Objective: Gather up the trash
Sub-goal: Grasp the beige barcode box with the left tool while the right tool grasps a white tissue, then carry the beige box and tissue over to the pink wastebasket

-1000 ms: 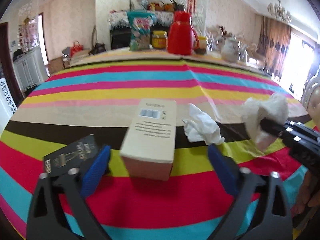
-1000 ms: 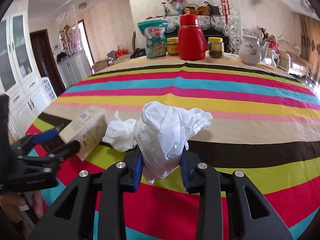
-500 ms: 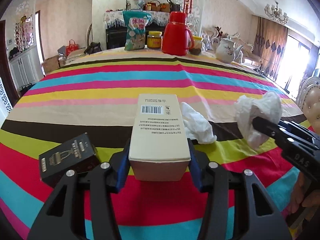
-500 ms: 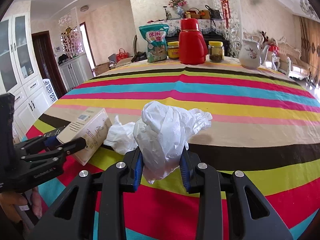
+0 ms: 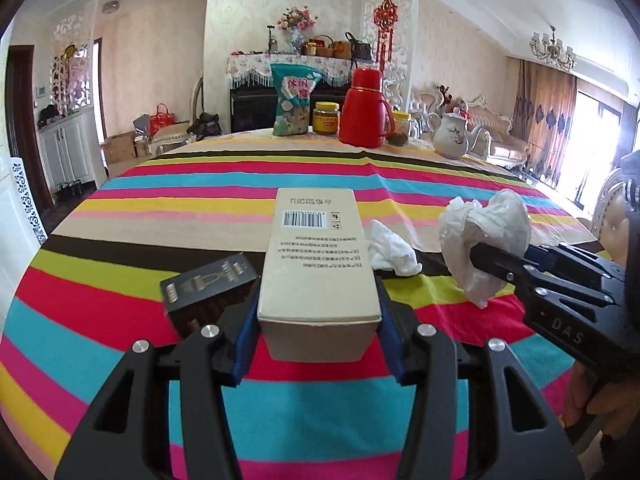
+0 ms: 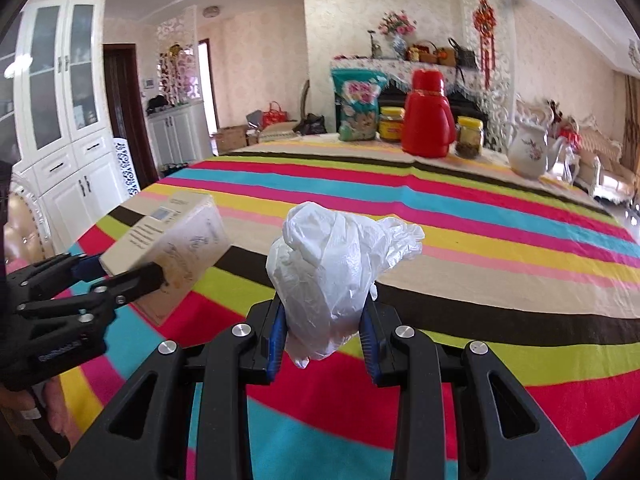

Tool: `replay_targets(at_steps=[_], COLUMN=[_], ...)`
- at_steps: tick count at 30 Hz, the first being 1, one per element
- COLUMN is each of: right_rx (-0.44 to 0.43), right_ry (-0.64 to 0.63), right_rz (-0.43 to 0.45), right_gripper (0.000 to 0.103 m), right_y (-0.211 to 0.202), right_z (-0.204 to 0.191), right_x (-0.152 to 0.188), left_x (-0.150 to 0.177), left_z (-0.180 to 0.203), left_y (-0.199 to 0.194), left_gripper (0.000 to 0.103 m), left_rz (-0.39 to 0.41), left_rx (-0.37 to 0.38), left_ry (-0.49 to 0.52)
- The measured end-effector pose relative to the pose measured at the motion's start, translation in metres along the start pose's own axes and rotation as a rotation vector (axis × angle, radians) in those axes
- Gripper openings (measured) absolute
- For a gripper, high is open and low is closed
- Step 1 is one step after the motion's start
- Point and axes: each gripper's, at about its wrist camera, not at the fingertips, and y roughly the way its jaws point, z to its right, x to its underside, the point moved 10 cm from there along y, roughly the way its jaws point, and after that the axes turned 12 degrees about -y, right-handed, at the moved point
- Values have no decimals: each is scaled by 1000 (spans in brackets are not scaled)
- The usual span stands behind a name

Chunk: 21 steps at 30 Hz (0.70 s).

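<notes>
The left hand-held gripper (image 5: 318, 332) is clamped on a beige cardboard box (image 5: 318, 264), its blue pads pressed against the box's two long sides near the close end. The box is clear of the tabletop (image 5: 200, 184) and points away from the camera, with its barcode and small printed text facing up. In the right wrist view the same box (image 6: 168, 248) tilts up at the far end and looks slightly blurred, with one black finger of the left hand-held gripper (image 6: 124, 280) crossing its near side.

The right hand-held gripper (image 6: 324, 336) is closed on a crumpled white plastic bag (image 6: 332, 276). The bag bulges up and outward above the pads in thin, glossy, wrinkled folds, and a small tail hangs below them. Seen from the left wrist, that bag (image 5: 484, 240) is to the right of the box, held above the striped cloth by the right hand-held gripper (image 5: 496, 264).

Between the box and the bag, a smaller wad of white tissue (image 5: 390, 250) lies on the tabletop, just beside the box's right edge. To the left of the box a dark flat packet (image 5: 208, 284) with silver print rests on the cloth, close to the left pad.
</notes>
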Motion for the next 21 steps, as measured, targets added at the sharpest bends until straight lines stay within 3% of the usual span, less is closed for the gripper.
replay_targets(at_steps=[10, 21], right_rx=[-21, -55], right_ry=[-55, -125], right_rz=[48, 96], right_gripper=[32, 32], right_y=[-39, -62], right_z=[-41, -92], right_x=[-9, -28], left_x=[8, 11], left_z=[-15, -45], left_y=[-46, -101], left_gripper=[50, 50], left_rz=[49, 120], left_rx=[28, -9], left_ry=[-28, -23])
